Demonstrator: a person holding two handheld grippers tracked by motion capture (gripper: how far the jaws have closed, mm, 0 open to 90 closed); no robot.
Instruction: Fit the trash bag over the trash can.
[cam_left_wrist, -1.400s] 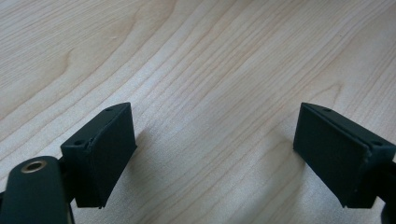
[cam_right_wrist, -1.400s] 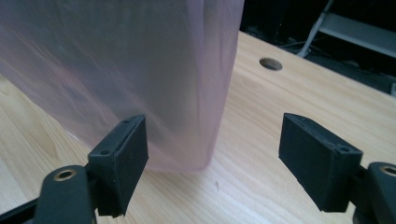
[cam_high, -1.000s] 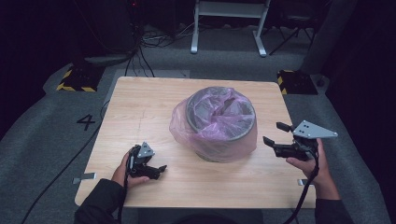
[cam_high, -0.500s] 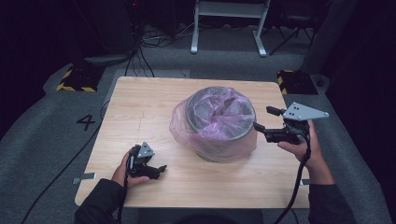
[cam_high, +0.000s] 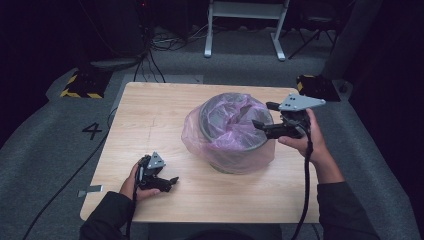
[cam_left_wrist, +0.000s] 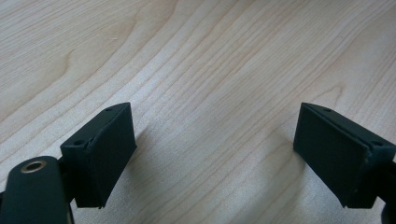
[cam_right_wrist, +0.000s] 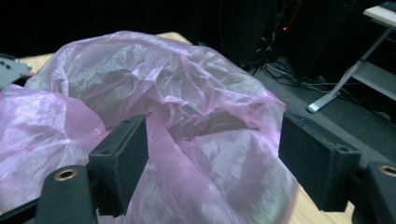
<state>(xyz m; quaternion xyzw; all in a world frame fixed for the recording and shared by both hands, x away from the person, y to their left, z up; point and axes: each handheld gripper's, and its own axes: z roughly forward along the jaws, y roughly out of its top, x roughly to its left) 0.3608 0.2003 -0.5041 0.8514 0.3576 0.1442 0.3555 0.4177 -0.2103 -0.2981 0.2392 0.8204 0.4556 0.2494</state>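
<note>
High view: right tool (cam_high: 263, 115), wide & empty, now closer over pink bag (cam_high: 227, 131) vs. 1 s ago; left tool (cam_high: 167, 183) wide, unmoved.

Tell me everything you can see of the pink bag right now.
The pink bag is thin, see-through, crinkled plastic lining a round grey bin that stands upright near the middle of the wooden table. Its top is folded out over the rim and hangs loosely down the sides, reaching the tabletop; the rest sags crumpled inside the bin. The right gripper sits at its right edge with jaws open around a fold, not pressing it.
</note>
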